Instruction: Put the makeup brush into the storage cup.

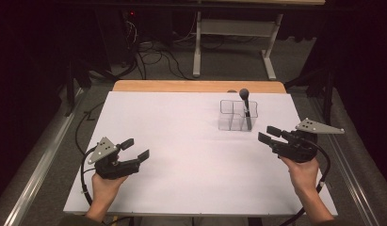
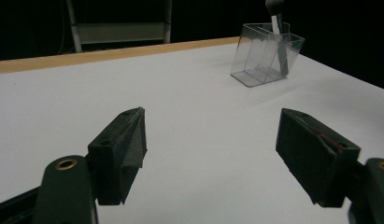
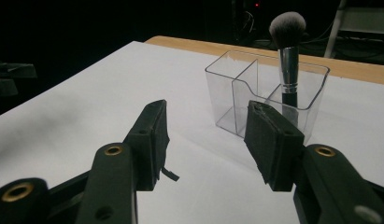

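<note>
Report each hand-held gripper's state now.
Left hand-held gripper: open, holding nothing.
Right hand-held gripper: open, holding nothing, near the clear organizer.

Clear glossy plastic organizer

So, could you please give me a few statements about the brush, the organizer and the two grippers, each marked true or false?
1. The makeup brush stands bristles up in the clear organizer. True.
2. The right gripper is clamped on the brush handle. False: its jaws are open and short of the organizer, holding nothing.
3. The left gripper is open over bare table. True.
4. The organizer lies tipped on its side. False: it stands upright on the table.
5. The organizer is nearer the left gripper than the right. False: it sits on the right half, close to the right gripper.
</note>
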A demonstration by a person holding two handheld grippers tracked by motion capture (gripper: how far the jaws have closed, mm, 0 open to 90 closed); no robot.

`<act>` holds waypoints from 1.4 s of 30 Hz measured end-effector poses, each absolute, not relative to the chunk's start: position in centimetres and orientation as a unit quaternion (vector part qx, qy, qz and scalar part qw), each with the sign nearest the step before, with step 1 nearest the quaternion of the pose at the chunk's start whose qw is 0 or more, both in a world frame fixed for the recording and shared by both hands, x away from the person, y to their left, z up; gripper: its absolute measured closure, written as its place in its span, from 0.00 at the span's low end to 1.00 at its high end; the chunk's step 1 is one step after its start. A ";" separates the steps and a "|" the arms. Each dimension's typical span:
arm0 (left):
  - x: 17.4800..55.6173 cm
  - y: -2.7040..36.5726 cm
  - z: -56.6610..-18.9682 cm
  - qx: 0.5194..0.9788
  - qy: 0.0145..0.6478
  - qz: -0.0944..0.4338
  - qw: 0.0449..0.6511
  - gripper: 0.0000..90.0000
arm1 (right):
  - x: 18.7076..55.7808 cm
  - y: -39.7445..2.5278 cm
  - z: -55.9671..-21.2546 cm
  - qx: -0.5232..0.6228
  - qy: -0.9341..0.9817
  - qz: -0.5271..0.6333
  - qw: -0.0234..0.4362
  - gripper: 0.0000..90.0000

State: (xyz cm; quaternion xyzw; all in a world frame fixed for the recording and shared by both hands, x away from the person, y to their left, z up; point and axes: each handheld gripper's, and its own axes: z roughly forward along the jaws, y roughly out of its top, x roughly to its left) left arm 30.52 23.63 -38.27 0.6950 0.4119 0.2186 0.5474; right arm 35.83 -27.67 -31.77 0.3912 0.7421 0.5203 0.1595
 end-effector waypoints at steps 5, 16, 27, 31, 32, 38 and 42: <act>30.5 23.6 -38.3 0.695 0.412 0.218 0.547 0.28 | 35.7 -27.6 -32.1 0.393 0.742 0.521 0.156 0.57; 30.5 23.6 -38.3 0.695 0.412 0.219 0.547 0.28 | 35.2 -27.4 -32.9 0.390 0.745 0.520 0.151 0.56; 30.5 23.6 -38.3 0.695 0.412 0.219 0.547 0.28 | 34.8 -27.3 -33.8 0.392 0.745 0.518 0.148 0.54; 30.5 23.6 -38.3 0.695 0.413 0.219 0.546 0.28 | 34.8 -27.2 -34.1 0.392 0.747 0.517 0.147 0.53; 30.5 23.6 -38.3 0.695 0.413 0.218 0.546 0.28 | 34.7 -27.2 -34.2 0.391 0.748 0.516 0.146 0.53; 30.5 23.6 -38.3 0.695 0.413 0.218 0.547 0.28 | 34.6 -27.1 -34.6 0.390 0.750 0.515 0.146 0.51; 30.5 23.6 -38.3 0.695 0.413 0.218 0.547 0.28 | 34.5 -27.0 -34.9 0.390 0.749 0.515 0.147 0.50</act>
